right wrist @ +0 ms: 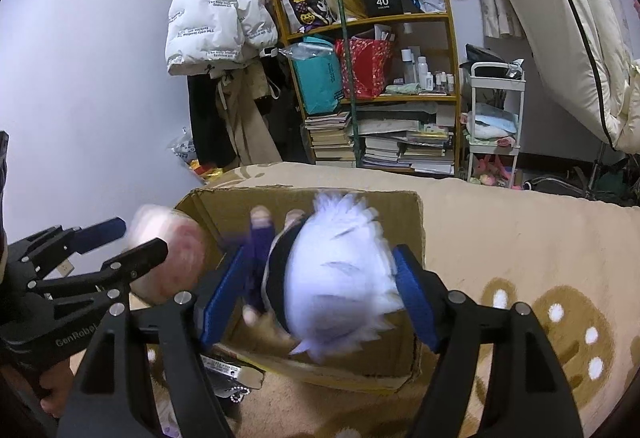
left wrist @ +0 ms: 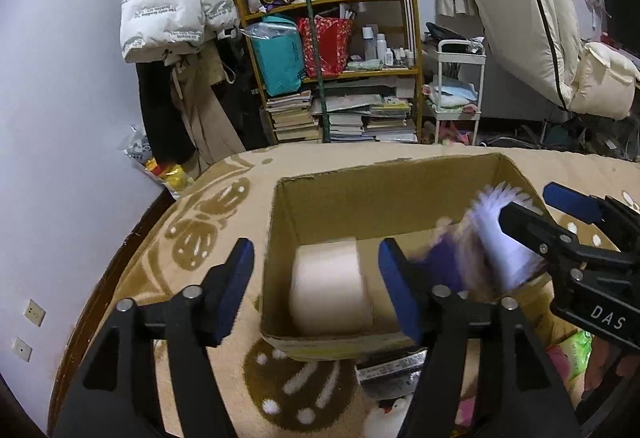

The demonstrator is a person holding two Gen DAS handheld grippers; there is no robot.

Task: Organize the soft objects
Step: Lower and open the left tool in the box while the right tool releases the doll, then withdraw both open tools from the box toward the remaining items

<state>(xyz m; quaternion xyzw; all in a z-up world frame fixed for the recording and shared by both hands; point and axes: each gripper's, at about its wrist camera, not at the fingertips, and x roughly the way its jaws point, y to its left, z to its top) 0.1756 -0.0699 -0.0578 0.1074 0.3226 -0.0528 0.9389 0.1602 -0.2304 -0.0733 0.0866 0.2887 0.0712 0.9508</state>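
Gripping a white-haired plush doll (right wrist: pixel 340 278) between its blue pads, the right gripper (right wrist: pixel 316 298) is holding it over the open cardboard box (right wrist: pixel 416 238), evidently to drop it inside. Nearby, the left gripper (left wrist: pixel 316 286) is standing spread and empty, its jaws straddling the box's near-left corner. A pale pink cushion-like object (left wrist: pixel 332 286) is sitting just beyond its fingers, inside the box. The box is resting on a patterned beige blanket (left wrist: pixel 224 198). Beyond, a cluttered bookshelf (left wrist: pixel 332 70) is lining the wall.
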